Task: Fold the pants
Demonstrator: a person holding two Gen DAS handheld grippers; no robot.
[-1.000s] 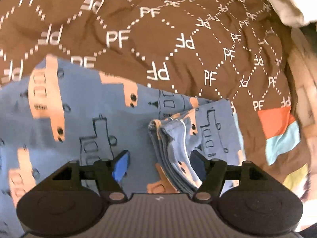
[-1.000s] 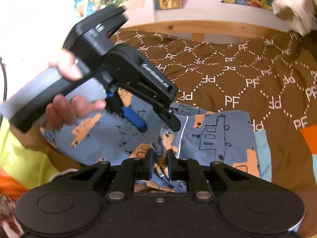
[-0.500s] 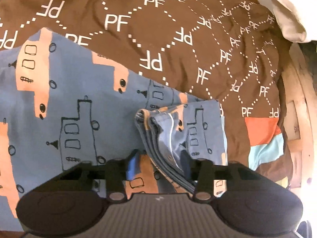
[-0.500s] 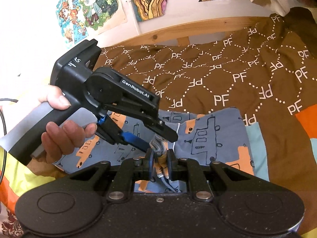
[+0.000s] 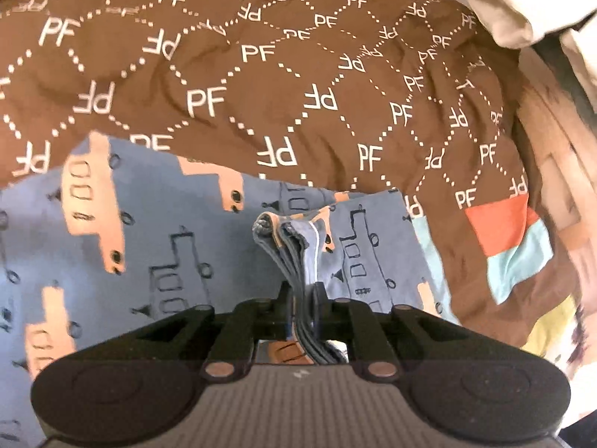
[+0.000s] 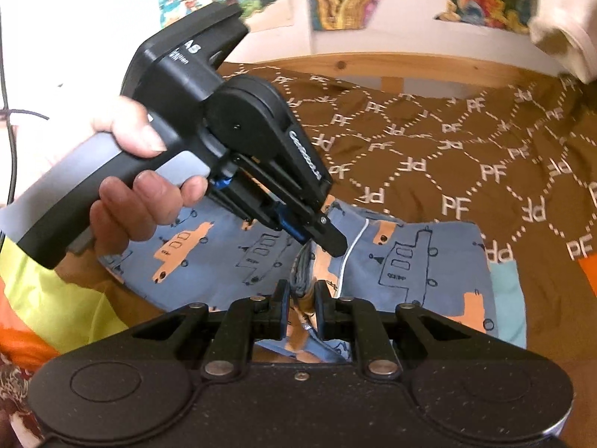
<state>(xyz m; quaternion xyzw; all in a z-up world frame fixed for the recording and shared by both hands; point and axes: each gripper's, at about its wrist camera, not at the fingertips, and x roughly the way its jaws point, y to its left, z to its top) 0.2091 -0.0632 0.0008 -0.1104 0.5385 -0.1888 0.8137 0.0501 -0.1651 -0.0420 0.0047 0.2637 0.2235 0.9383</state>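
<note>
The blue pants (image 5: pixel 156 246) lie on a brown bedspread (image 5: pixel 261 86), long side running across the bed, with a bunched edge raised at the middle. The left tool (image 5: pixel 301 300), tilted steeply down, has just been closing and now pinches those layers. The right tool (image 6: pixel 300 298), angled gently down, grips the same bunch nearby.

Our left tongs (image 5: pixel 301 298) have just been closing and now pinch the bunched cloth, angled steeply down. Our right tongs (image 6: pixel 300 298) clamp it too, and our left hand (image 6: pixel 138 183) wraps its handle.
</note>
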